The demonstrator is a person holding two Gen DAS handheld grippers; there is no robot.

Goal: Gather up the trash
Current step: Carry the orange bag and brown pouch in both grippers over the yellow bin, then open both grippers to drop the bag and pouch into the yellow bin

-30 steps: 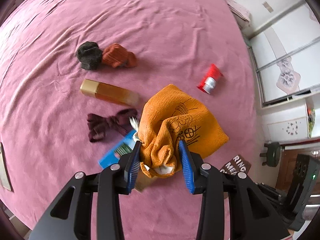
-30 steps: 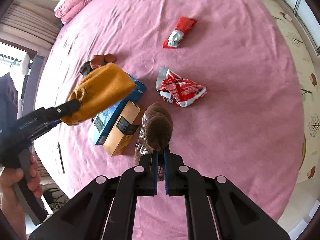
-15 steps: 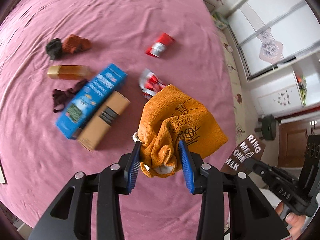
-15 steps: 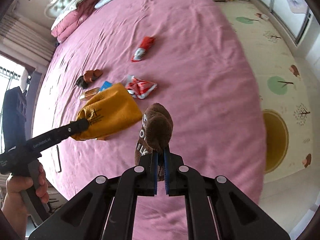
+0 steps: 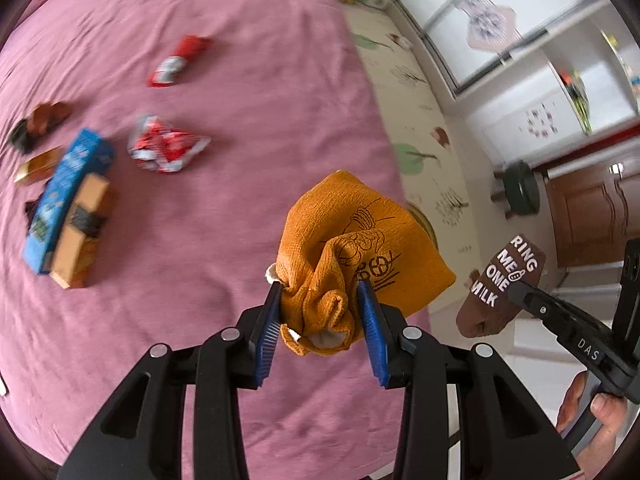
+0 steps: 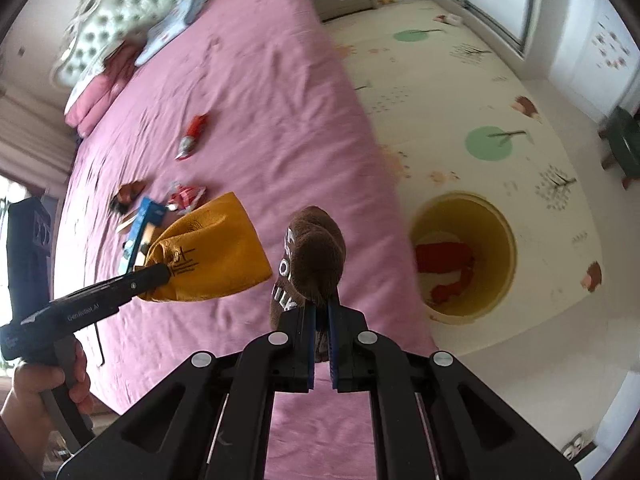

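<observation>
My left gripper is shut on a bunched orange sock with a black print, held above the pink bed's right edge; it also shows in the right wrist view. My right gripper is shut on a brown sock with white letters, also seen in the left wrist view. A yellow bin stands on the floor beside the bed, with red items inside.
On the pink bed lie a crumpled red wrapper, a red and silver packet, a blue box against a tan box, a gold box and dark socks. A green stool stands on the floor.
Both grippers have carried their socks rightward, away from the bed's middle toward its edge. The yellow bin has come into the right wrist view.
</observation>
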